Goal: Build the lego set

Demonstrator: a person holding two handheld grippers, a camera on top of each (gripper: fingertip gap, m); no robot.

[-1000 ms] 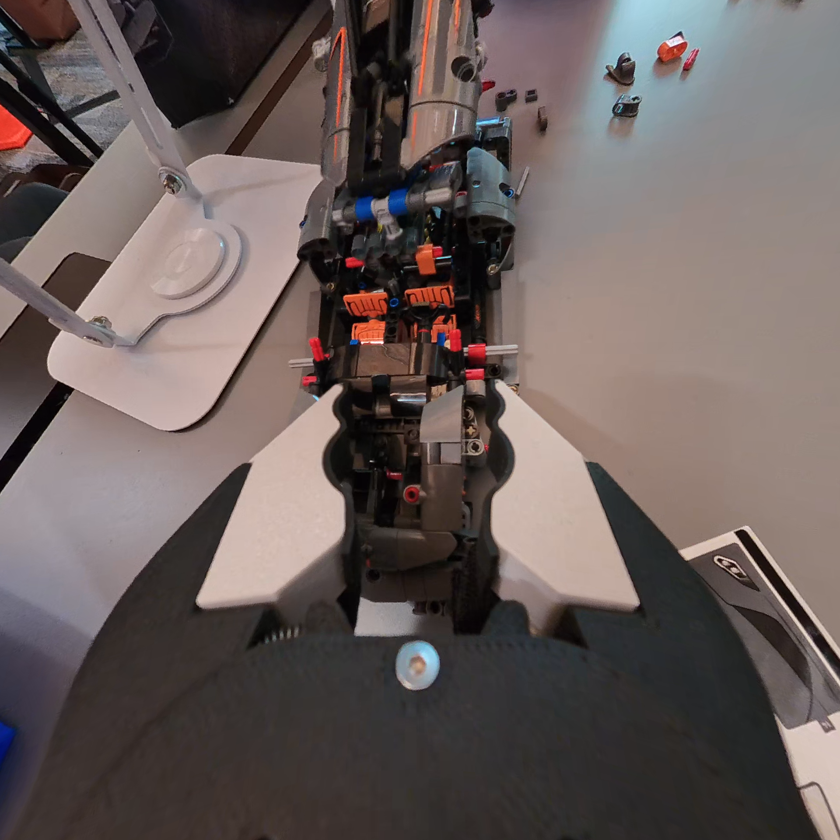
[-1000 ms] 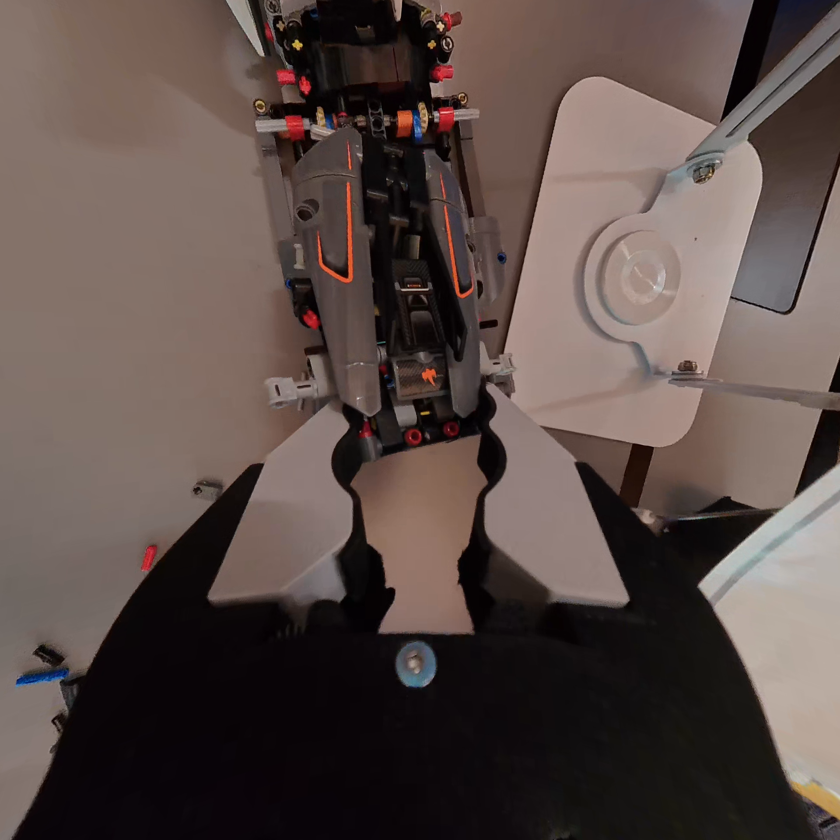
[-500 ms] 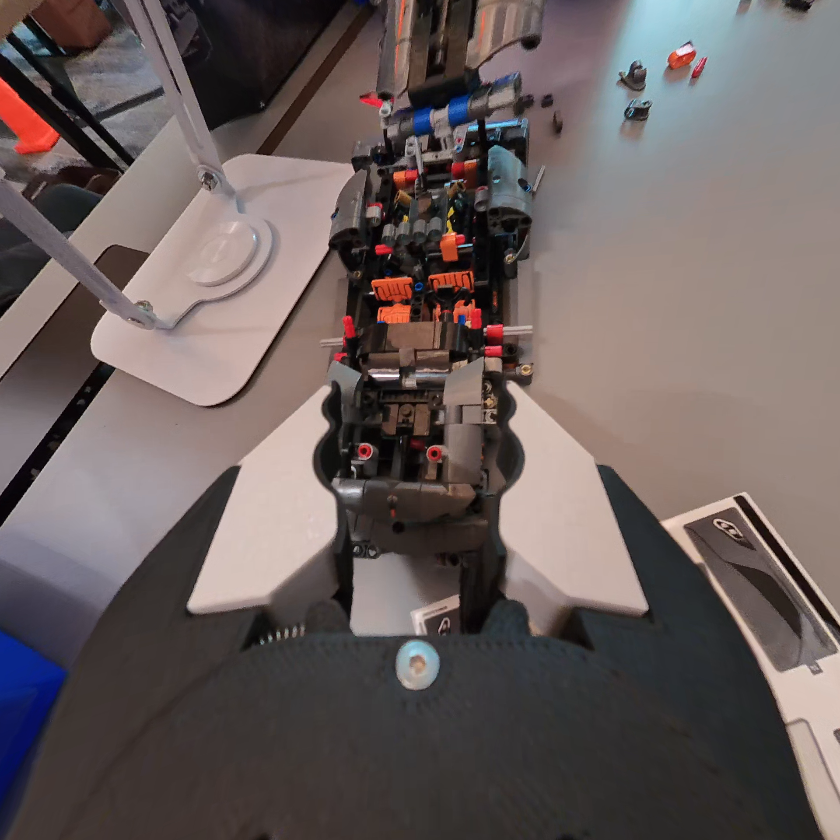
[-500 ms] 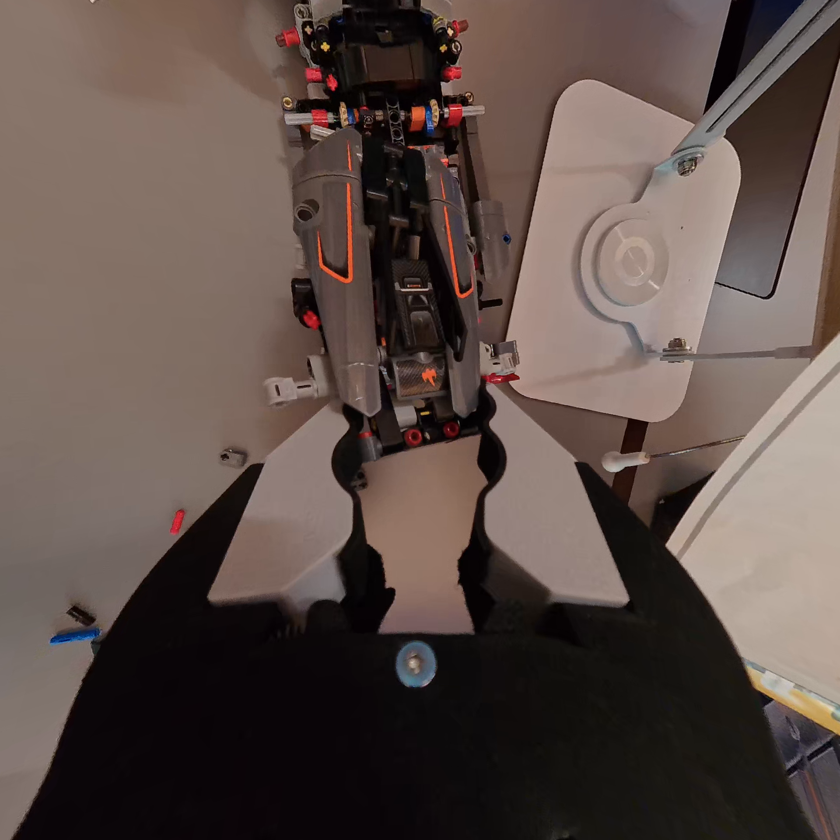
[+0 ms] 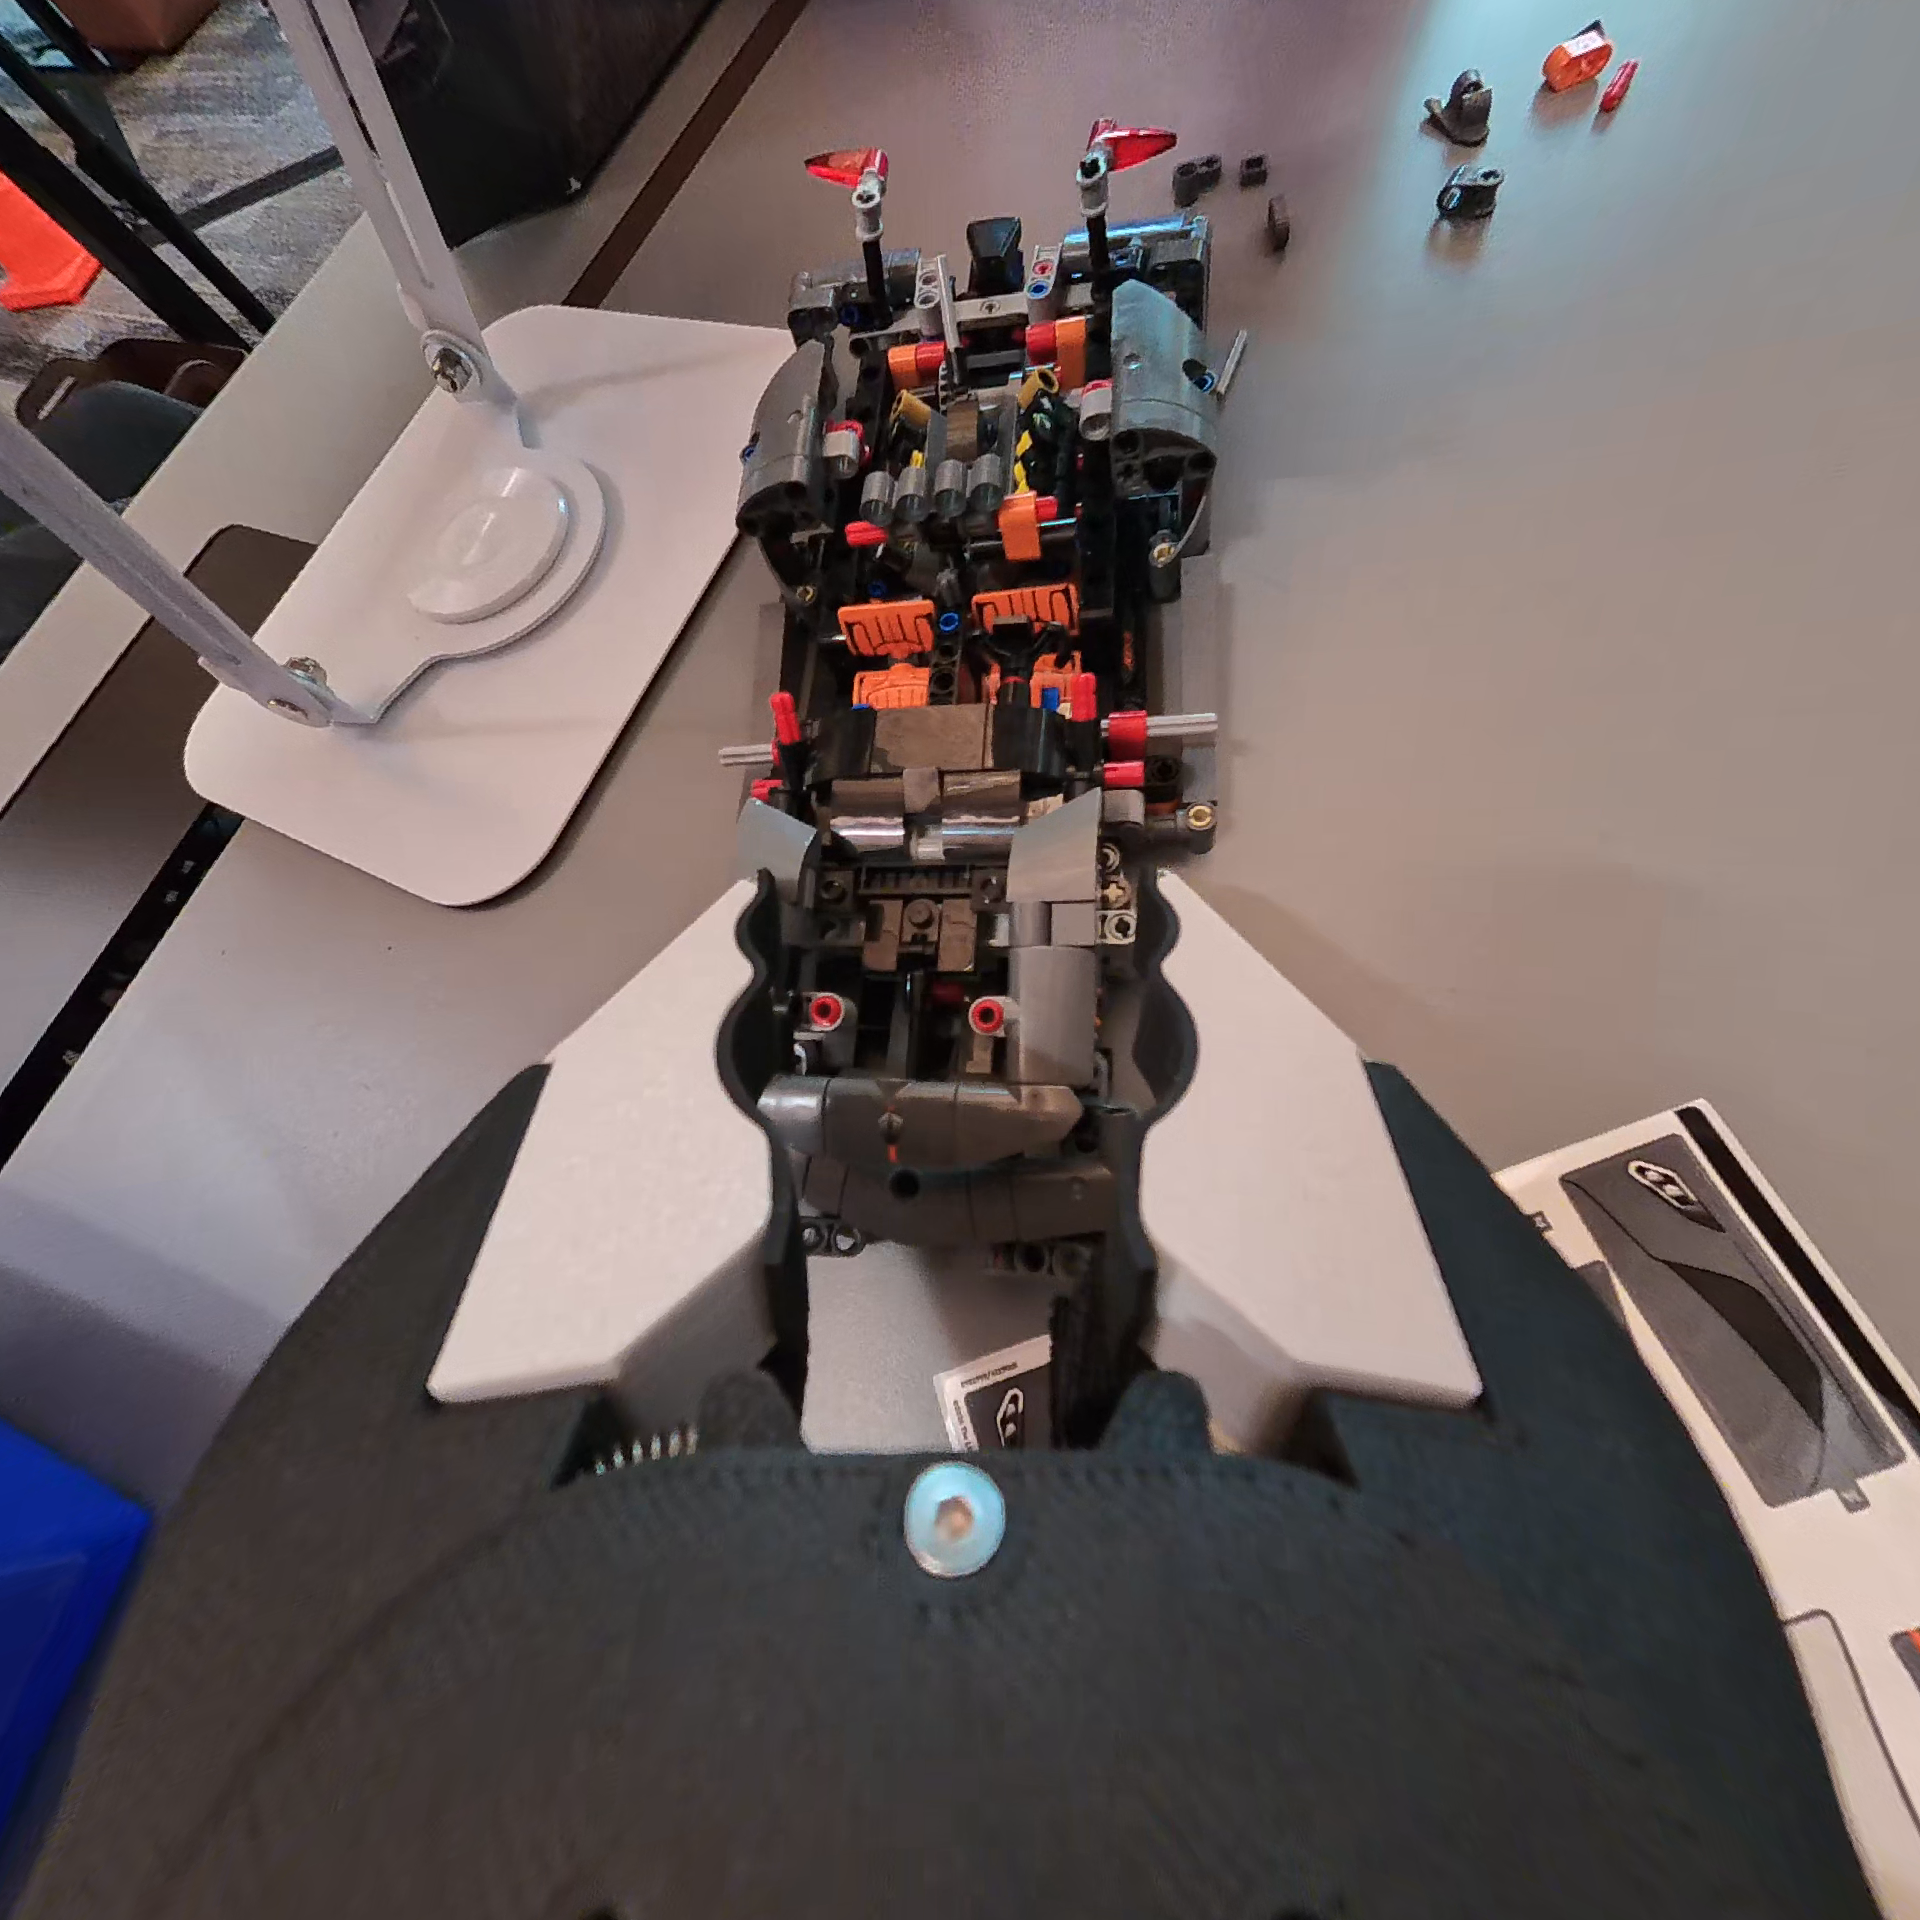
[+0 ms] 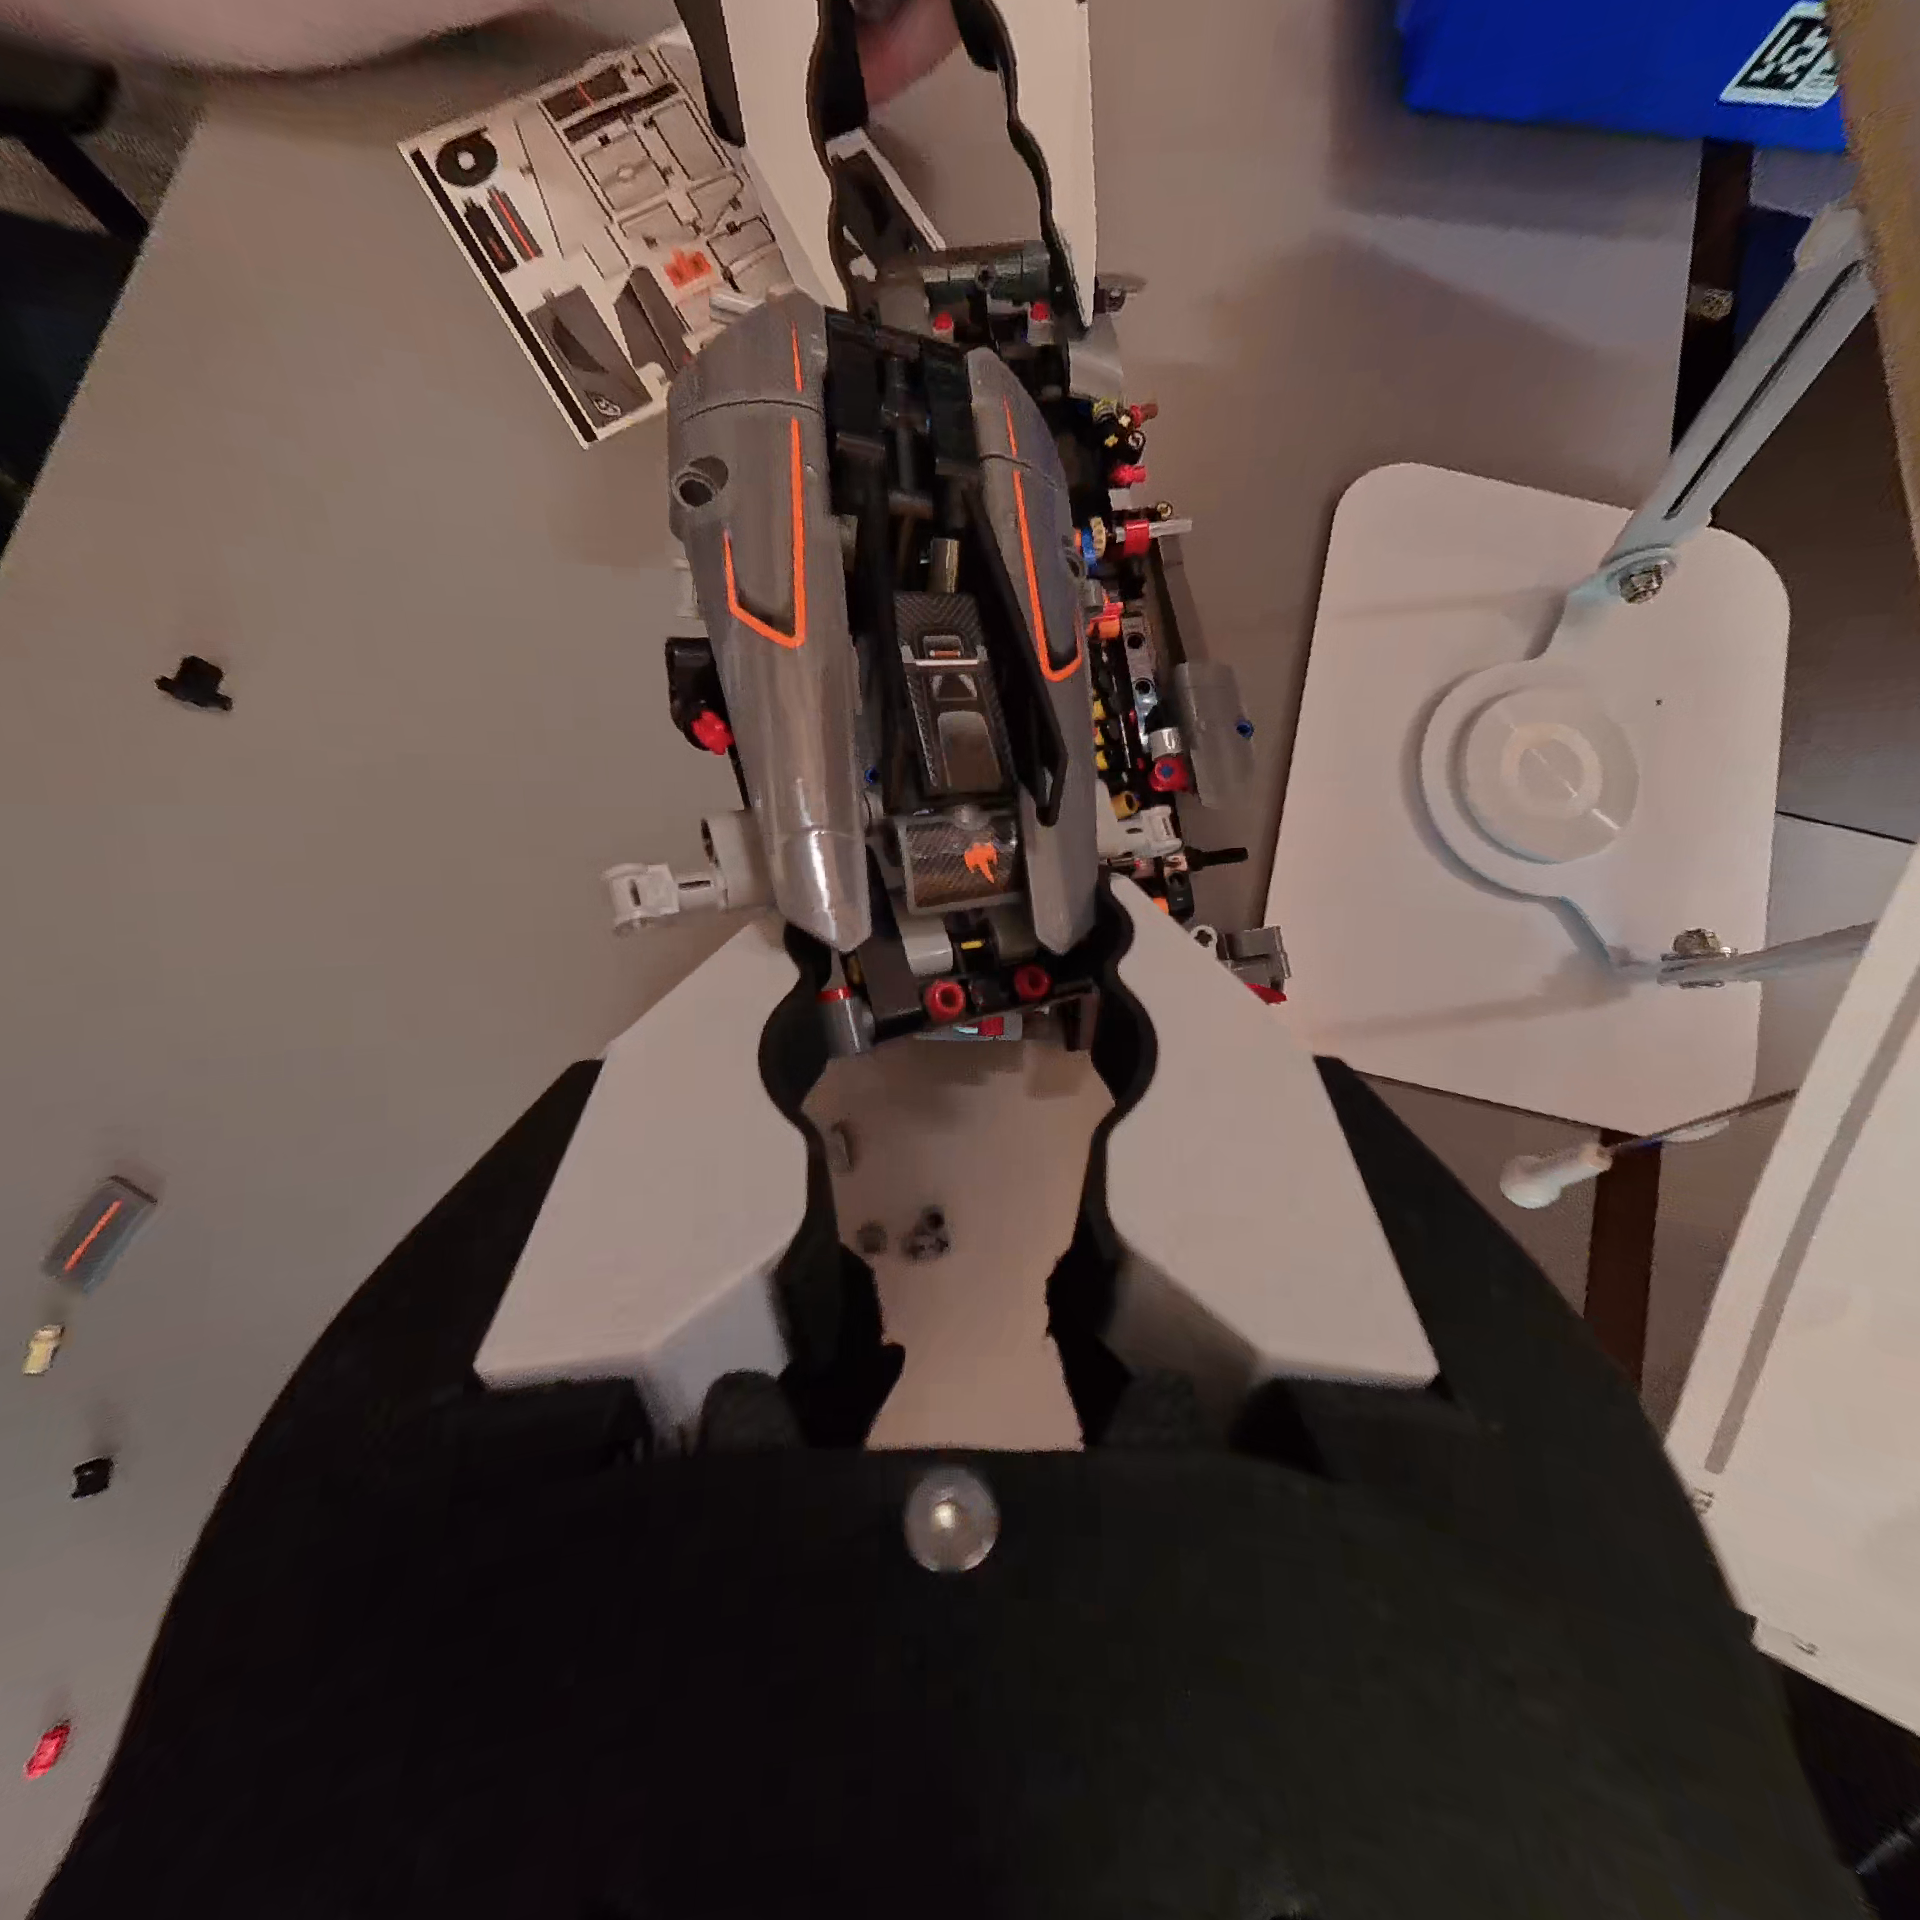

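Left gripper (image 5: 951, 1039) clamped on nose of car chassis (image 5: 977, 582), resting on bench (image 5: 1558, 675). Right gripper (image 6: 951, 997) clamped on grey-orange body section (image 6: 790, 665) — apparently lifted above chassis. Stiff but pins pop loose — grip frame beams, not panels.

A pale grey bench (image 5: 1558, 644) fills most of both views, matte and evenly lit, brighter toward its far right corner in the left wrist view. On it sits a white stand base plate (image 5: 436, 665) with a round disc and two slanted white metal struts (image 5: 395, 187) bolted to it. Beyond the bench edge lies grey patterned carpet (image 5: 208, 135), with an orange cone (image 5: 42, 260) and dark furniture legs. A blue bin (image 6: 1600, 52) stands at the far side.
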